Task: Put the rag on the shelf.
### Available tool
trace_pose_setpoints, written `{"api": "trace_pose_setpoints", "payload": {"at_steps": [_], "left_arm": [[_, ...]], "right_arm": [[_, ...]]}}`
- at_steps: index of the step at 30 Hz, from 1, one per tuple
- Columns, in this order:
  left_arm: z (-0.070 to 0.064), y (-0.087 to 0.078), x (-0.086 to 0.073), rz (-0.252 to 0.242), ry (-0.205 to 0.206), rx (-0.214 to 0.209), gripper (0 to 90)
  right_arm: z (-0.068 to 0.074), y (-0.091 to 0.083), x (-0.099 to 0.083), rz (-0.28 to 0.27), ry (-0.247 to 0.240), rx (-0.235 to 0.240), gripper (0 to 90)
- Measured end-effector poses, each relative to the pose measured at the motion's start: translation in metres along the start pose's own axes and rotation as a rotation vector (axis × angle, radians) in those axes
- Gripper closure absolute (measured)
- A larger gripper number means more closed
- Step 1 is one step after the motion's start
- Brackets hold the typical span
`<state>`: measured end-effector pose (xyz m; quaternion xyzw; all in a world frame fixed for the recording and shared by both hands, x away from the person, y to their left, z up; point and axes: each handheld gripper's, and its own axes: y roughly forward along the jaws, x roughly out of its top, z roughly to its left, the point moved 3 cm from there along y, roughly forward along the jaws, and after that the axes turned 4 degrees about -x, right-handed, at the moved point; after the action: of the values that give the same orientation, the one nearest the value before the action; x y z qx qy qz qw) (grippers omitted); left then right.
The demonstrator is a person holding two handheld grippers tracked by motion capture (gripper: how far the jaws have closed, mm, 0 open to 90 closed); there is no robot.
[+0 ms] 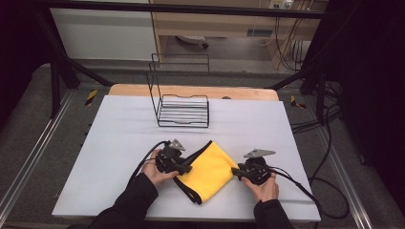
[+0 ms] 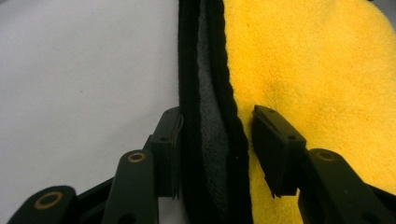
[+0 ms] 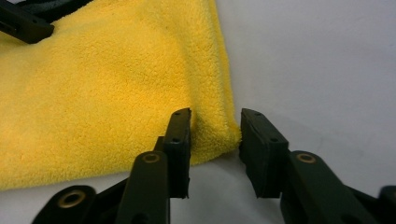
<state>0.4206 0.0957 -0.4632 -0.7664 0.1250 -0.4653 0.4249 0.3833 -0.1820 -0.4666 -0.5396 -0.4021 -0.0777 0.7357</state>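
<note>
Open tongs [image 3: 215,140] straddle the yellow cloth [image 3: 107,98] corner.

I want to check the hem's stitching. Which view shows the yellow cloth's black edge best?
The left gripper view: the black edge runs up close between the left tongs, its grey underside showing. The high view shows it small and thin along the cloth's left side. The right gripper view catches only a dark sliver at the top.

Lab, black frame [image 1: 52,62], trailing cables [image 1: 329,143]
</note>
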Motion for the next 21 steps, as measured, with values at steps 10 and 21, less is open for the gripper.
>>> {"api": "trace_pose_setpoints", "payload": {"at_steps": [10,21], "left_arm": [[-0.015,-0.005,-0.004,0.005,-0.026,0.035,76.2],[-0.031,-0.035,-0.038,-0.077,-0.149,0.144,77.1]], "right_arm": [[0.000,0.005,0.005,0.031,0.060,0.050,83.7],[0.023,0.035,0.051,0.001,-0.137,0.046,84.3]]}}
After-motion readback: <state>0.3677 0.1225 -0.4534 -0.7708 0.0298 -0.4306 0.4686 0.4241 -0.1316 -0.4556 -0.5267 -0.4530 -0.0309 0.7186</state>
